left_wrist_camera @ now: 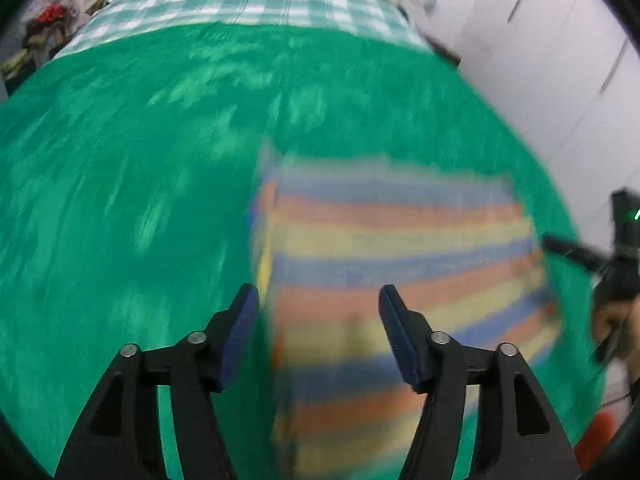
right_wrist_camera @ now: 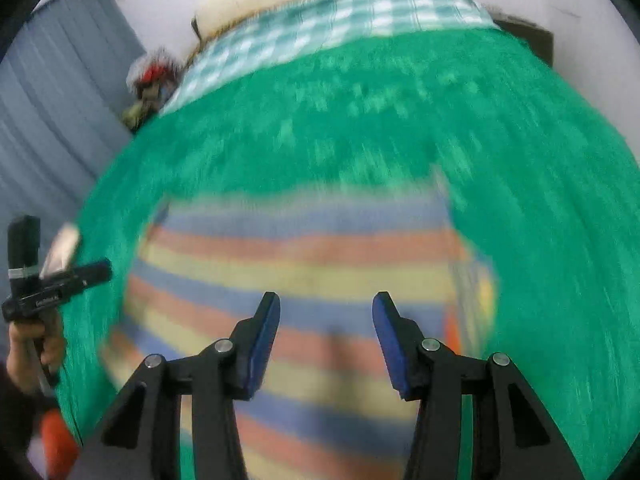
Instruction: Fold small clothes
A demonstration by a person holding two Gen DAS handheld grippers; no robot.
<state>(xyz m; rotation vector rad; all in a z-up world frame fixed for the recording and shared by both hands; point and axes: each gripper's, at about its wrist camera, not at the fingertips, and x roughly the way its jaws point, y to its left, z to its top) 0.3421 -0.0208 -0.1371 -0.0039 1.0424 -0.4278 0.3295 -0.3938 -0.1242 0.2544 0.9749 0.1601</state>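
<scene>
Left gripper (left_wrist_camera: 318,298), jaws spread and empty, hovers over the left edge of one striped garment (left_wrist_camera: 400,280) lying flat on one green blanket (left_wrist_camera: 140,180); a careless pinch could snag blanket too. Right gripper (right_wrist_camera: 326,306), likewise parted and empty, hangs above the garment's middle, risking a crooked fold.

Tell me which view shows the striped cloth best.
The right wrist view: the striped cloth fills the middle, with its far edge and both sides visible. The left wrist view shows it off to the right, its near part behind one of the fingers. Both views are blurred.
</scene>
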